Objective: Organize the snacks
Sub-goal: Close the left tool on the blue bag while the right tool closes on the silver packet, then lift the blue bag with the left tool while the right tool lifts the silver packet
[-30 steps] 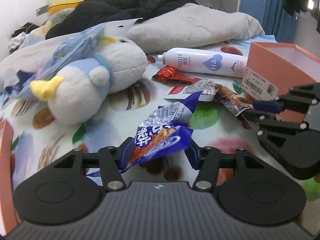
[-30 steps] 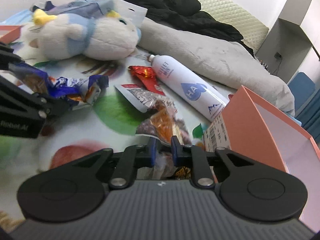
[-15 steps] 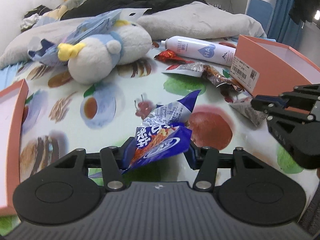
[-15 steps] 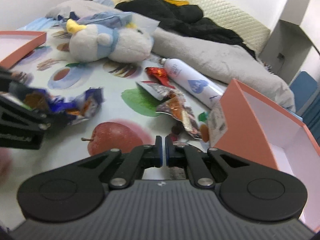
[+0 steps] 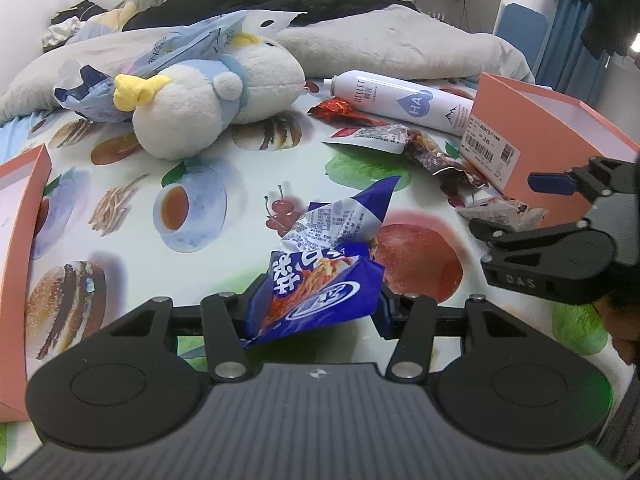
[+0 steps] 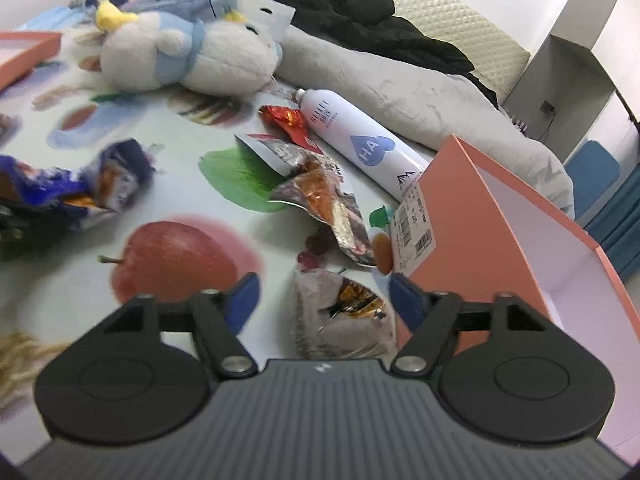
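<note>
left gripper [image 5: 316,312]: clamped on the crumpled blue foil snack packet [image 5: 320,272], packet held up over the fruit-print bedsheet [image 5: 192,184]; grip unchanged from a second ago.
right gripper [image 6: 324,300]: jaws had just been opening; nearly shut half a second ago, now wide. Nothing pressed between the pads.
what changed: a small clear crinkled snack wrapper with an orange-black print [image 6: 344,308] now lay on the sheet between the open right fingers, just beside the outer wall of the open coral-pink cardboard box [image 6: 460,216]. A second ago the right gripper was pinching a wrapper; I'd judge this is the same one, let go.
meaning for task: wrapper landed outside the box, not in it. If the box is the target, that drop doesn't count; needs a re-grasp.
other snacks: brown-silver foil packet [image 6: 320,196] and red foil wrapper [image 6: 288,120] loose on the sheet, near the white spray can [image 6: 356,144].
clutter: white-and-blue plush toy [image 5: 208,104] further back, well apart from the box.
progress: early; box interior visible in the right wrist view looked bare.
</note>
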`<state>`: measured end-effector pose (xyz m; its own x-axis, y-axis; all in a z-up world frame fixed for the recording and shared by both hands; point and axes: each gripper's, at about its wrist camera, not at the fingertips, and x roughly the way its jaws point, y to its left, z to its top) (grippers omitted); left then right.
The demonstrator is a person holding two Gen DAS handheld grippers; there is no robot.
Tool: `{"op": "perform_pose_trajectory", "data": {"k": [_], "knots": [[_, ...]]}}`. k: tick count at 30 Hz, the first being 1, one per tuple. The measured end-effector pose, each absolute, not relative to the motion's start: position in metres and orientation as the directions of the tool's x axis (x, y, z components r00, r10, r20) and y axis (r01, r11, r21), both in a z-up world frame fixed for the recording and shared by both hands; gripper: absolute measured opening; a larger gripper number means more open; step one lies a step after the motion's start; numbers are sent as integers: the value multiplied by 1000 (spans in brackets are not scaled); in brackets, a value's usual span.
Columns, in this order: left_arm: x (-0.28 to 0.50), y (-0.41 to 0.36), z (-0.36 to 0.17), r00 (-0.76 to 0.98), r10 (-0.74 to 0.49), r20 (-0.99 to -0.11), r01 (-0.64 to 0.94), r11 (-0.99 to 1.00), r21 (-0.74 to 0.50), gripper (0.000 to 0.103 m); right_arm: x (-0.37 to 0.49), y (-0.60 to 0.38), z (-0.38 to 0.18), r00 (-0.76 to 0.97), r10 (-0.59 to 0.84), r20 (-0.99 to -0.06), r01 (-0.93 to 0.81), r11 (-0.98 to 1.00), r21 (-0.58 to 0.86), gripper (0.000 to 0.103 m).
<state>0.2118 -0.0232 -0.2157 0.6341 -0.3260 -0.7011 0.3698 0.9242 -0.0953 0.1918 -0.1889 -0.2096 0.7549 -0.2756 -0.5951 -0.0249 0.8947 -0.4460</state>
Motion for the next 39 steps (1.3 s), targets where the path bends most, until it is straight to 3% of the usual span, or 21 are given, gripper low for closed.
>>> {"op": "perform_pose_trajectory", "data": {"k": [7, 9, 14, 28, 31, 33, 39], "knots": [[213, -22, -216, 634, -329, -700, 365, 925, -104, 57, 206, -200, -224, 715, -267, -646, -21, 916, -402, 72], [212, -22, -215, 635, -333, -697, 362, 925, -113, 57, 205, -204, -222, 707, -265, -656, 10, 931, -365, 55], [206, -21, -211, 638, -337, -692, 352, 927, -128, 56, 196, -205, -217, 713, -257, -652, 3, 932, -363, 43], [186, -7, -188, 590, -360, -723, 327, 925, -193, 48, 151, -188, -181, 691, -156, -705, -32, 969, -246, 41], [182, -4, -186, 571, -376, -730, 329, 919, -216, 45, 144, -186, -170, 682, -136, -719, -19, 979, -204, 41], [181, -2, -184, 560, -386, -733, 333, 915, -228, 35, 139, -185, -166, 670, -125, -732, -7, 985, -174, 41], [180, 3, -179, 546, -411, -730, 353, 903, -244, 31, 123, -180, -157, 650, -147, -745, 54, 988, -148, 41]]}}
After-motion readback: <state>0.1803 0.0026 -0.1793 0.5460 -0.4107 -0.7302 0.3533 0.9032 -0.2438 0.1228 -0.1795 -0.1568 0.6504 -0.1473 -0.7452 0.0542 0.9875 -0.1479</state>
